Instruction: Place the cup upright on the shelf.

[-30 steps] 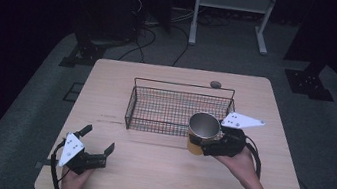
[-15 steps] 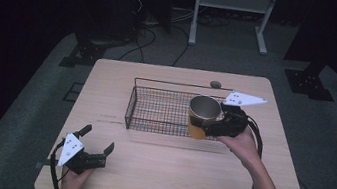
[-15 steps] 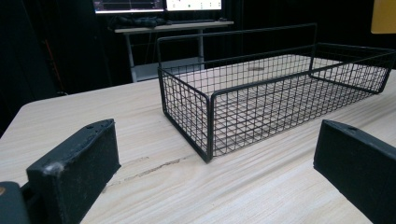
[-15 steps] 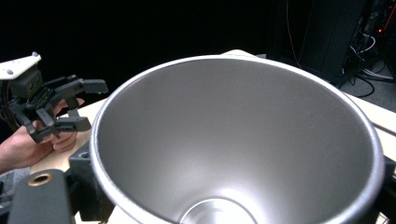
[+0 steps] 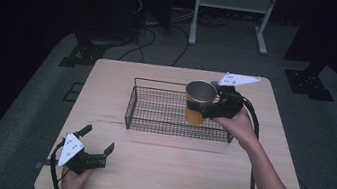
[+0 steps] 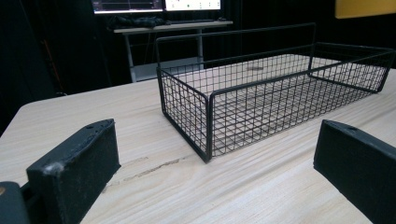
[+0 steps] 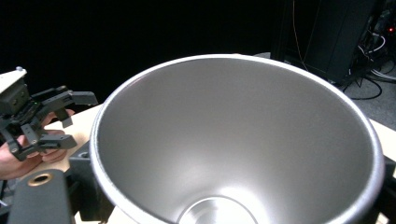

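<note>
High view first: the right gripper point(image 5: 211, 106) holds a metal cup point(image 5: 199, 101) with an orange body, jaws clamped on its side, raised over the 3 o'clock end of the black wire basket point(image 5: 152, 122), which stands mid-table on the wooden table point(image 5: 169, 175). At 7 o'clock near the table's front edge, the left gripper point(image 5: 95, 149) rests with its jaws spread apart, empty. Right gripper view looks down into the cup's bare silver interior point(image 7: 233, 149), upright, rim up
</note>
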`<state>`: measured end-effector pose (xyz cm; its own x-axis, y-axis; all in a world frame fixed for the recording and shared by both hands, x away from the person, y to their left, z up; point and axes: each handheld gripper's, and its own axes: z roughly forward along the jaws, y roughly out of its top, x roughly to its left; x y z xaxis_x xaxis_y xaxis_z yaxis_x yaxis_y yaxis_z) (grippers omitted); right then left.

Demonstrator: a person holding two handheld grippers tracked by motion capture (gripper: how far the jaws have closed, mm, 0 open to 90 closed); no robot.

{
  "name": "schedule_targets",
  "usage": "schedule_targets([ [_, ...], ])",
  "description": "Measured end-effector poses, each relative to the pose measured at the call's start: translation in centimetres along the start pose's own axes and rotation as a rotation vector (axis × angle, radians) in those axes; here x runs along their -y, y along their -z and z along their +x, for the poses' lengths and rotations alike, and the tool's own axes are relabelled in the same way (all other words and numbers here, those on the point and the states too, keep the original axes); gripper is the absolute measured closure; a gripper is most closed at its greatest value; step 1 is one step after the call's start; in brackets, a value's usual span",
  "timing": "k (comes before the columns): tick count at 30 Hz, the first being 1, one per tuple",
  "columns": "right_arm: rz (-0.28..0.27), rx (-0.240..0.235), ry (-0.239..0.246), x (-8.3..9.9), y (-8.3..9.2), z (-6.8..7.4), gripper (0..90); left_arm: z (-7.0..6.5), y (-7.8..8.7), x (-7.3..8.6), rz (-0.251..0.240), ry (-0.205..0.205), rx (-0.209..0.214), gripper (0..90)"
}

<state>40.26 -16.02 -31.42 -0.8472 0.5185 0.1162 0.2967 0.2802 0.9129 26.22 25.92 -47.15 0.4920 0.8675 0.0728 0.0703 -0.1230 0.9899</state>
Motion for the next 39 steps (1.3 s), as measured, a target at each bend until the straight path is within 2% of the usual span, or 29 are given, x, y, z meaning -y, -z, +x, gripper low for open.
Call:
schedule_targets([
  [8,0.011,-0.014,0.014,-1.7,-1.1,-1.5,12.7,0.0,0.0,0.0,-0.001,0.001,-0.003,0.0],
  [14,0.016,-0.011,0.017,-2.2,-1.9,-2.4,12.7,0.0,0.1,0.0,0.000,0.004,-0.005,0.0],
  [19,0.046,-0.029,0.029,-2.3,-3.3,-3.1,12.6,0.1,0.1,0.0,0.001,0.006,-0.006,0.0],
  [21,0.041,-0.035,0.028,-2.4,-3.8,-3.3,12.7,0.1,0.1,0.0,0.000,0.007,-0.005,0.0],
  [26,0.051,-0.055,0.015,-1.8,-5.4,-4.3,12.6,0.1,0.1,0.0,-0.001,0.007,-0.002,0.0],
  [36,0.065,-0.099,0.003,0.0,-8.1,-5.4,12.6,0.1,0.1,0.0,-0.002,0.008,0.000,0.0],
  [39,0.075,-0.097,0.007,0.4,-8.6,-5.5,12.6,0.1,0.1,0.0,0.000,0.006,0.001,0.0],
])
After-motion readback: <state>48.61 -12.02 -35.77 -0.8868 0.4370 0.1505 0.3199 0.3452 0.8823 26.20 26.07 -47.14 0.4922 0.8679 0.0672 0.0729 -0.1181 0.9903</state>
